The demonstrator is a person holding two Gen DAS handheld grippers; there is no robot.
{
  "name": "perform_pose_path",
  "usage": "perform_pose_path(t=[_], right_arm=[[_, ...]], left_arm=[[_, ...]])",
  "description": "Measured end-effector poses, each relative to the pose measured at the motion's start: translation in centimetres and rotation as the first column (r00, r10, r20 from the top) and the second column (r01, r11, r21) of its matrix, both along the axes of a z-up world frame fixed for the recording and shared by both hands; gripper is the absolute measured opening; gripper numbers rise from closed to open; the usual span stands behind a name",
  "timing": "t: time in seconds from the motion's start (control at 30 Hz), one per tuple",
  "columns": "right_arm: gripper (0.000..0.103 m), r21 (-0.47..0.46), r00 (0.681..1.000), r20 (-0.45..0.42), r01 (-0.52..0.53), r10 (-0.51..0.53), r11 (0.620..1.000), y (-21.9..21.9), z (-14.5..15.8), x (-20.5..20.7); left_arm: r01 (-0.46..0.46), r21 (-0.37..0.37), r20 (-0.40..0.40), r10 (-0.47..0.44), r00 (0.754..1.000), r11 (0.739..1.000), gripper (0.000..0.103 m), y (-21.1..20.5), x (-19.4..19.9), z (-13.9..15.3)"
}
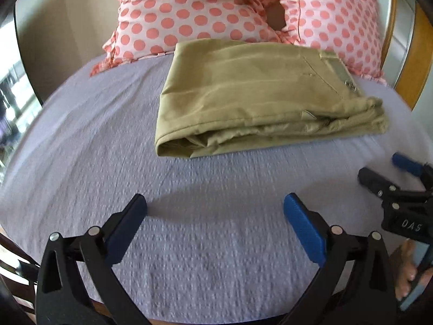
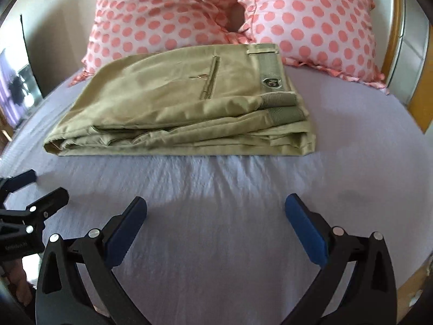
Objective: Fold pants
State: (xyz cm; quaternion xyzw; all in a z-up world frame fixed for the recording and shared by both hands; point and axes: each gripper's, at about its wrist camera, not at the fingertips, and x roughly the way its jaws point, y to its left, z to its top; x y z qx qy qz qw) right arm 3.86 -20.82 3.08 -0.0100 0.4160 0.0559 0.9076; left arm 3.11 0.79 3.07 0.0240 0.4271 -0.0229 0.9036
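Observation:
Khaki pants (image 1: pixel 243 94) lie folded in a compact stack on the lavender bed sheet (image 1: pixel 108 149), just in front of the pillows. They also show in the right wrist view (image 2: pixel 176 103), waistband to the right. My left gripper (image 1: pixel 215 205) is open and empty, held over the sheet short of the pants. My right gripper (image 2: pixel 215 205) is open and empty too, over the sheet short of the stack. The right gripper shows at the right edge of the left wrist view (image 1: pixel 384 170), and the left gripper at the left edge of the right wrist view (image 2: pixel 40 184).
Two white pillows with pink dots (image 2: pixel 189 13) stand behind the pants against the headboard. A wooden bed frame (image 2: pixel 416 94) runs along the right. The sheet (image 2: pixel 216 176) spreads wide in front of the pants.

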Motion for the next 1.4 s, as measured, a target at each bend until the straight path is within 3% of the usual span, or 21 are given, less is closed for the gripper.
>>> perform_pose_path(t=[1.4], right_arm=[[0.102, 0.002, 1.0, 0.005, 0.029, -0.029, 1.0, -0.08, 0.0, -0.07]], left_arm=[[0.007, -0.008, 0.025, -0.007, 1.0, 1.0, 0.101, 0.14, -0.38, -0.15]])
